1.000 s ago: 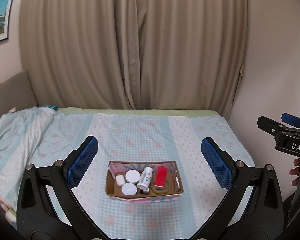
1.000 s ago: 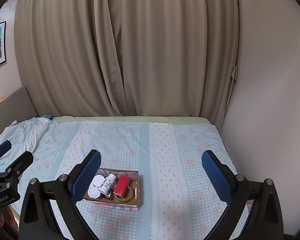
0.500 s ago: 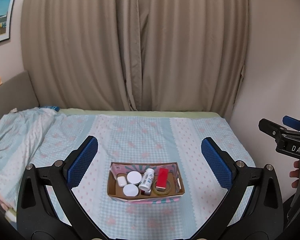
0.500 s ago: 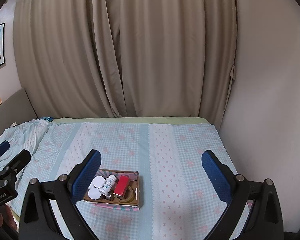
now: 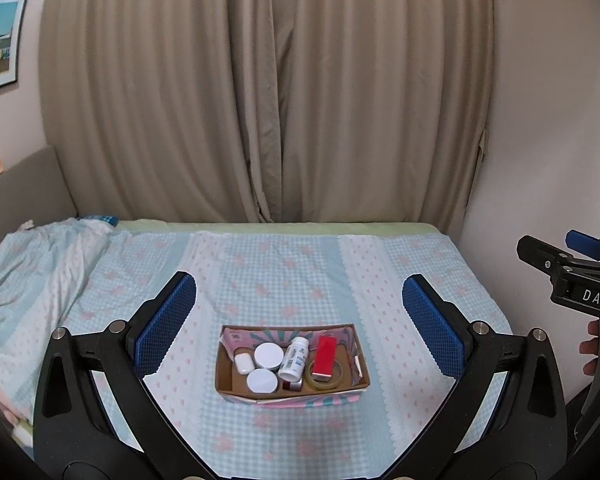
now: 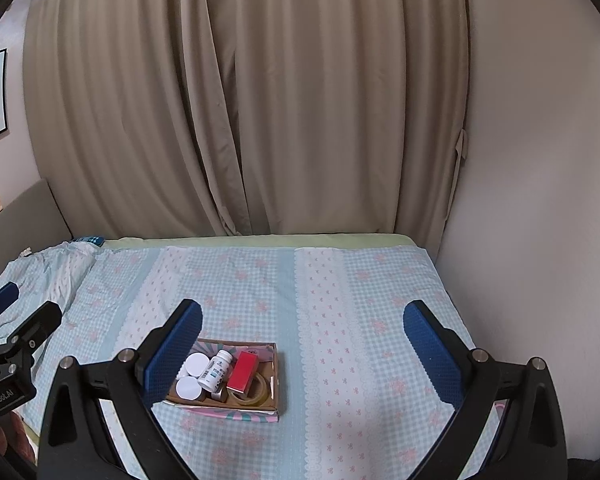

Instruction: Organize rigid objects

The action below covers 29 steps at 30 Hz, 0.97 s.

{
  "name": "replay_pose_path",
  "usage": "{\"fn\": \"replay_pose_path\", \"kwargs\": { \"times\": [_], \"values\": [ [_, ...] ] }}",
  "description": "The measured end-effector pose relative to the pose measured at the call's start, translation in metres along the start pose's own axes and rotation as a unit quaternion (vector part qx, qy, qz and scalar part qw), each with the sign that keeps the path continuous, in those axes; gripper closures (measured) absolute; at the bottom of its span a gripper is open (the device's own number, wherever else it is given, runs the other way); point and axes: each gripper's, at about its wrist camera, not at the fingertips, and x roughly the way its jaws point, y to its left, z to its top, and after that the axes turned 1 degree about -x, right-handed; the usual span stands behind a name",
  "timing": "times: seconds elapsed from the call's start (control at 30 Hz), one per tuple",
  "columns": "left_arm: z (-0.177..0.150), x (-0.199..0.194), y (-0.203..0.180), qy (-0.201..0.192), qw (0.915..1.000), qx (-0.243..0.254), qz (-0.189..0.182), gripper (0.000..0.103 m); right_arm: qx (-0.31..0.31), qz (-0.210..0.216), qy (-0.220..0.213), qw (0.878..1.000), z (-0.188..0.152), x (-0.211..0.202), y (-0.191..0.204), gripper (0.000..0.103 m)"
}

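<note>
A small cardboard box point(image 5: 290, 395) point(image 6: 277, 372) rests on the bed. Inside lie a white pill bottle point(image 5: 294, 358) point(image 6: 217, 370), a red box point(image 5: 324, 355) point(image 6: 243, 372) on a tape roll point(image 5: 327, 375) point(image 6: 250, 395), two white round jars point(image 5: 269, 354) point(image 6: 196, 364) and a white earbud case point(image 5: 243, 363). My left gripper point(image 5: 299, 322) is open, held well above and short of the box, nothing between its fingers. My right gripper point(image 6: 303, 344) is open too, empty, with the box low beside its left finger point(image 6: 175, 352).
The bed point(image 5: 300, 264) has a blue checked sheet with pink flowers. A crumpled quilt point(image 5: 32, 264) lies at the left. Beige curtains point(image 5: 268, 92) hang behind, and a wall point(image 6: 540, 200) closes the right side. The other gripper's body point(image 5: 572, 280) sits at the right edge.
Both grippers have risen and pulled back a little, so the box sits lower and smaller in view. The jaws stay wide open. Nothing in the box moved.
</note>
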Motion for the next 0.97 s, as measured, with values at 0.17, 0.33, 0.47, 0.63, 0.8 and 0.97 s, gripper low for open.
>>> {"fn": "replay_pose_path", "kwargs": {
  "times": [0.17, 0.33, 0.47, 0.63, 0.8, 0.97],
  "values": [
    [-0.001, 0.0, 0.0, -0.001, 1.0, 0.002, 0.0, 0.0, 0.002, -0.002, -0.001, 1.0, -0.001, -0.001, 0.0, 0.003],
    [-0.003, -0.002, -0.001, -0.003, 1.0, 0.005, -0.001, 0.0, 0.004, -0.004, -0.002, 1.0, -0.002, -0.002, -0.001, 0.003],
    [-0.004, -0.003, -0.002, -0.005, 0.9999, 0.01, 0.003, 0.0, 0.005, -0.005, -0.002, 1.0, -0.002, -0.004, -0.001, 0.003],
    [-0.004, -0.003, -0.003, -0.013, 0.9997, 0.014, 0.017, 0.0, 0.006, -0.005, -0.003, 1.0, -0.003, -0.004, -0.002, 0.003],
    [-0.004, -0.011, 0.0, -0.036, 0.9991, -0.002, 0.023, 0.0, 0.009, -0.005, -0.006, 1.0, -0.003, -0.006, -0.004, 0.003],
    [-0.002, -0.015, 0.001, -0.051, 0.9985, -0.005, 0.021, 0.0, 0.013, -0.005, -0.011, 1.0, -0.001, -0.009, -0.007, 0.003]
  ]
}}
